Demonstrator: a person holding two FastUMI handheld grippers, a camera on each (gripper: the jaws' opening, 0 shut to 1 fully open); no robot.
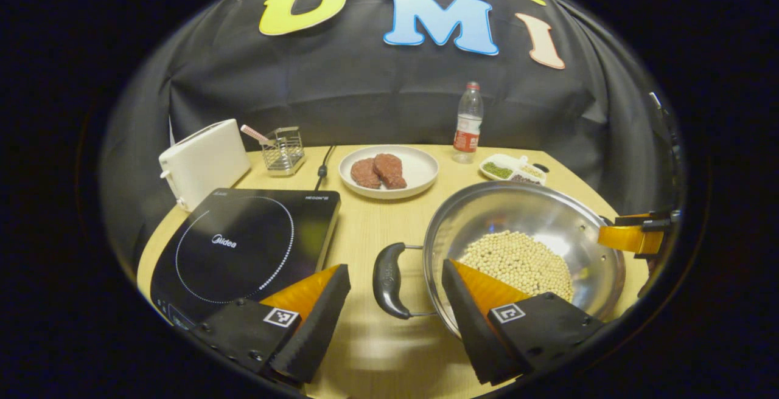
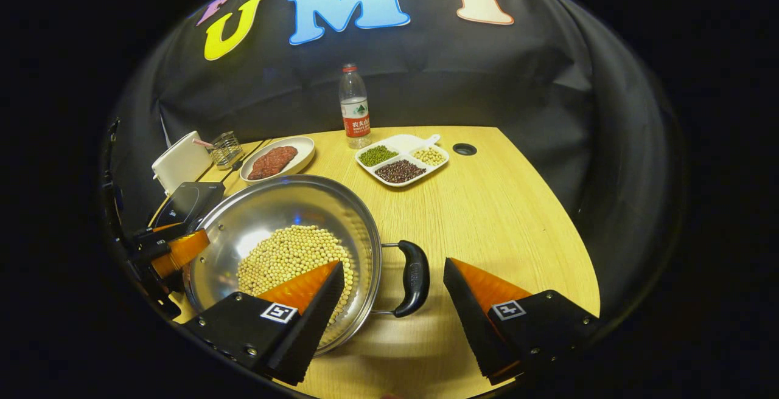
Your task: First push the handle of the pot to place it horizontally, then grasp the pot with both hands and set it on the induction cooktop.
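Left gripper [image 1: 395,308] fingers spread astride pot [image 1: 523,247] handle [image 1: 387,279]; cooktop [image 1: 243,247] at 9 o'clock; right gripper [image 2: 392,305] spread astride opposite handle [image 2: 414,277]

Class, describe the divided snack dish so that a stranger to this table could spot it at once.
Start at the steel pot of pale beans, then look beyond it toward the water bottle. Right of the bottle lies the white divided dish, alone in holding three separate heaps: green, dark and pale.

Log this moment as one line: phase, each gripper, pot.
phase: pre-grasp | left gripper: open astride left handle | right gripper: open astride right handle | pot: on table, not on cooktop
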